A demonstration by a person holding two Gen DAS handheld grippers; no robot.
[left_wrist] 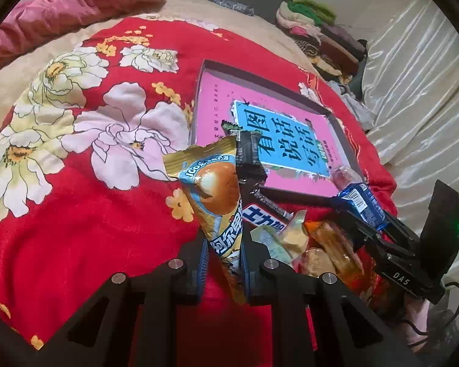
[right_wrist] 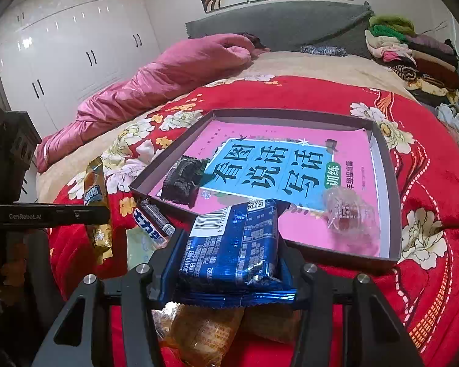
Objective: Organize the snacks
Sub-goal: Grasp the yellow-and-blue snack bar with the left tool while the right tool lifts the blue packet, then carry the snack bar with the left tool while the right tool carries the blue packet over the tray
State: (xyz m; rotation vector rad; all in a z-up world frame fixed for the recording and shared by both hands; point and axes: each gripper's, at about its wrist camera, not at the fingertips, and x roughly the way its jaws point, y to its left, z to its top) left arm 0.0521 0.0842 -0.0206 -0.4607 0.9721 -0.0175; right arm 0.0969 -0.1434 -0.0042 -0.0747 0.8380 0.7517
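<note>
My left gripper [left_wrist: 222, 263] is shut on a gold snack packet [left_wrist: 212, 189] and holds it upright above the red quilt; the packet also shows in the right wrist view [right_wrist: 96, 202]. My right gripper [right_wrist: 229, 260] is shut on a blue foil packet [right_wrist: 232, 244], held just before the near edge of the shallow box [right_wrist: 391, 202]. The blue packet shows in the left wrist view [left_wrist: 362, 203] too. Inside the box lie a pink book [right_wrist: 290, 165], a dark wrapped bar [right_wrist: 182, 180] and a clear-wrapped sweet [right_wrist: 347, 214].
Loose snacks lie on the quilt below the grippers: a Snickers bar [right_wrist: 151, 220], orange-wrapped cakes [right_wrist: 199, 333] and a pale packet [left_wrist: 270, 240]. A pink duvet [right_wrist: 156, 76] lies at the back left. Folded clothes [right_wrist: 413, 52] are stacked at the back right.
</note>
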